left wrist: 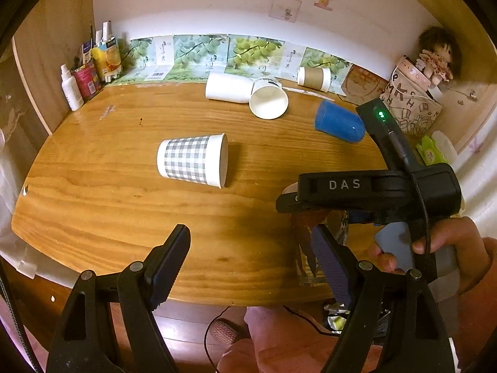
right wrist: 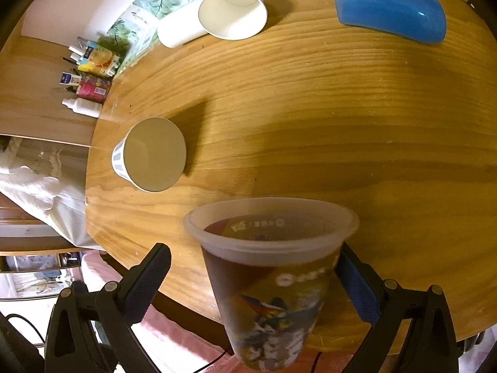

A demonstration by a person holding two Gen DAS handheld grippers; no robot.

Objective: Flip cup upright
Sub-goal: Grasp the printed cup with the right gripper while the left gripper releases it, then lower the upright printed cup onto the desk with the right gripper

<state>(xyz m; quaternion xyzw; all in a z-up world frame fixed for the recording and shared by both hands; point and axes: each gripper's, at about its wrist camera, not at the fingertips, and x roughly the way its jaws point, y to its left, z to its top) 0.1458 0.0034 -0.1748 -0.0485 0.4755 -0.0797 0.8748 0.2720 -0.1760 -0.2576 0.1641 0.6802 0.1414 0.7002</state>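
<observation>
A translucent plastic cup with a cartoon print (right wrist: 270, 276) stands between the fingers of my right gripper (right wrist: 257, 283), mouth towards the camera, near the table's front edge. The jaws are wide; the right pad (right wrist: 357, 289) is at the cup's side and the left pad (right wrist: 149, 276) stands clear of it. In the left wrist view my right gripper's black body marked DAS (left wrist: 366, 189) hides most of that cup (left wrist: 323, 248). My left gripper (left wrist: 251, 267) is open and empty above the front edge. A grey-checked paper cup (left wrist: 192, 160) lies on its side mid-table.
A blue plastic cup (left wrist: 340, 121), two white paper cups (left wrist: 248, 94) and a brown-sleeved cup (left wrist: 313, 77) lie on their sides at the back. Bottles and cartons (left wrist: 90, 68) stand in the back left corner. A doll and printed bag (left wrist: 416, 93) sit at the right.
</observation>
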